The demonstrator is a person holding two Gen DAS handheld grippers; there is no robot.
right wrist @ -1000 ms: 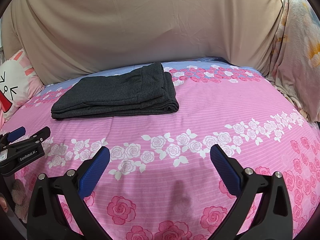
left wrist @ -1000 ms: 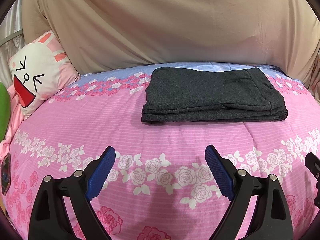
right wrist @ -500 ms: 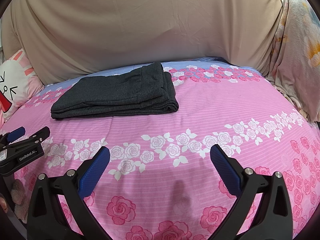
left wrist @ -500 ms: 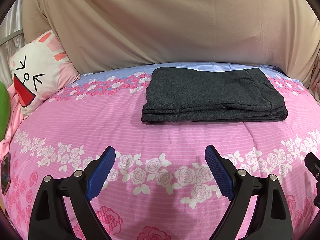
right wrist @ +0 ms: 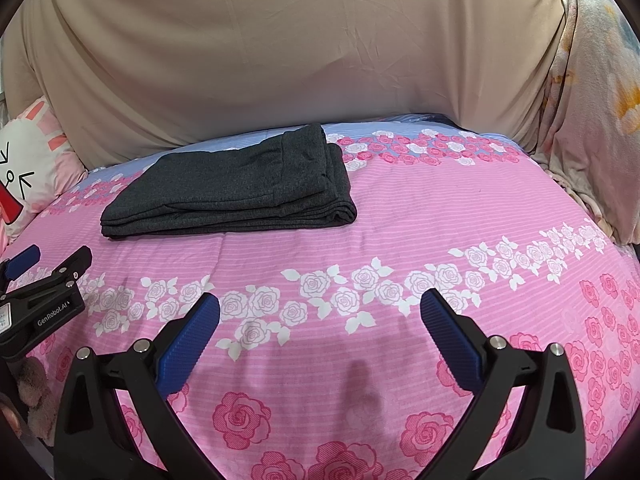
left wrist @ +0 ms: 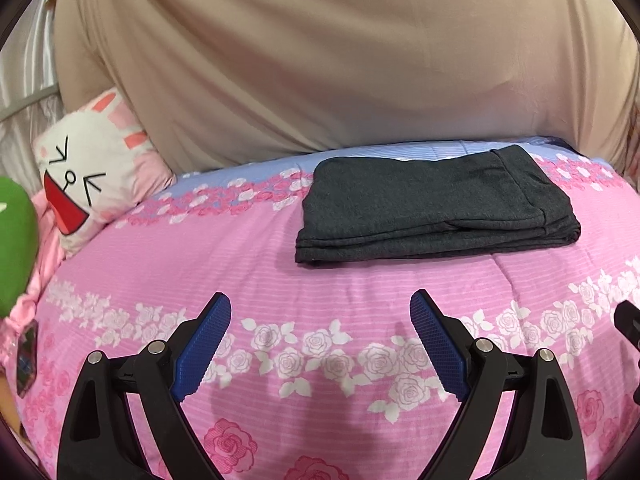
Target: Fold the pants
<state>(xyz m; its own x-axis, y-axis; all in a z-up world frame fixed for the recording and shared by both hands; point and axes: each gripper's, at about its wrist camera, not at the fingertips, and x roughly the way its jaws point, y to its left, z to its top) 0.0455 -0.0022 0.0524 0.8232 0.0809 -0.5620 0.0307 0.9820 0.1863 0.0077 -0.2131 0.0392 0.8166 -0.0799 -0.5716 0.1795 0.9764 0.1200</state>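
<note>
On the bed (left wrist: 280,264), toward its far side, the pants (left wrist: 432,208) lay folded into a flat dark grey stack, well apart from both tools. Left tool (left wrist: 320,344) hung released over the pink rose cover with nothing between its blue pads (left wrist: 200,344); right tool (right wrist: 320,340) was likewise spread and empty. A rabbit pillow (left wrist: 88,176) leaned at the left edge, partly cut off. Beside it a green thing (left wrist: 14,240) was too cropped to identify. Tan cloth (right wrist: 280,60) hid whatever stood behind the bed.
</note>
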